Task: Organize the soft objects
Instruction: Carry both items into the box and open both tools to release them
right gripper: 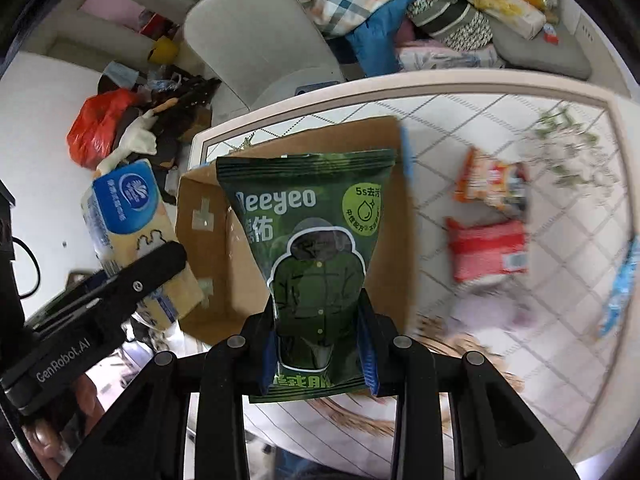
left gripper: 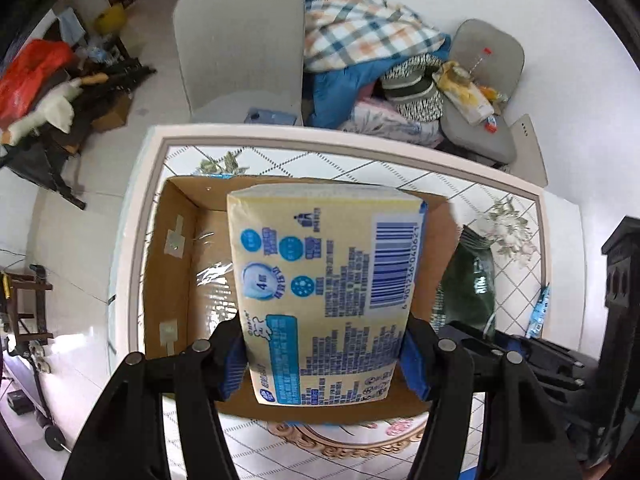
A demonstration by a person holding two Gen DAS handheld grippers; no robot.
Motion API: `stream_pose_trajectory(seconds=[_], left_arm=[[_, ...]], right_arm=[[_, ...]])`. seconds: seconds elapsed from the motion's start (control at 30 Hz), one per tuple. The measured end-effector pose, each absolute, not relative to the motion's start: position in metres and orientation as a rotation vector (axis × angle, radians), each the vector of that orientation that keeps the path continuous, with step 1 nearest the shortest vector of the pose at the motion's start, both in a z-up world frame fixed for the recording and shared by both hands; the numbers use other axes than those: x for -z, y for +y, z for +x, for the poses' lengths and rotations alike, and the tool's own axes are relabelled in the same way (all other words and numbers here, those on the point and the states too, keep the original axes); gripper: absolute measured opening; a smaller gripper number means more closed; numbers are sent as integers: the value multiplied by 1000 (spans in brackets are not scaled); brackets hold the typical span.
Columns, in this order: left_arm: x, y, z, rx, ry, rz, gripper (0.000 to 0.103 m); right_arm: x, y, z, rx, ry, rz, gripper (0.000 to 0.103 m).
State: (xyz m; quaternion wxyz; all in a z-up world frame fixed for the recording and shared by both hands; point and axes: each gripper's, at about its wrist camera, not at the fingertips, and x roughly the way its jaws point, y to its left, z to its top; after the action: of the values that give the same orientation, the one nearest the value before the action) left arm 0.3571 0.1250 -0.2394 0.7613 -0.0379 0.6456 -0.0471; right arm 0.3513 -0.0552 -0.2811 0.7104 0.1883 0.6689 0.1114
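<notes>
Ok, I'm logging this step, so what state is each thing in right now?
Left gripper: shut on tissue pack.
Tissue pack: held above the box.
Right gripper: shut on green pouch.
Green pouch: held, sealed.
Cardboard box: open.
Red packets: lying on table.

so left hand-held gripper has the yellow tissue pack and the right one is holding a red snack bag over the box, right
Not quite. The right hand-held gripper holds a dark green pouch, not a red snack bag, as the right wrist view shows. The left hand-held gripper does have the yellow tissue pack, over the cardboard box.
</notes>
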Motion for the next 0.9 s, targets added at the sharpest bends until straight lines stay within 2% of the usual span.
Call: stream_pose_trajectory(seconds=[0.47, 0.67, 0.9], left_arm=[[383, 158, 408, 256, 1660, -201, 60], [410, 153, 419, 306, 1695, -233, 61], [410, 133, 423, 302, 1693, -131, 62]], right_arm=[[403, 18, 394, -38, 1618, 252, 35], [428, 18, 409, 8, 1644, 227, 35], [425, 34, 408, 28, 1624, 151, 36]])
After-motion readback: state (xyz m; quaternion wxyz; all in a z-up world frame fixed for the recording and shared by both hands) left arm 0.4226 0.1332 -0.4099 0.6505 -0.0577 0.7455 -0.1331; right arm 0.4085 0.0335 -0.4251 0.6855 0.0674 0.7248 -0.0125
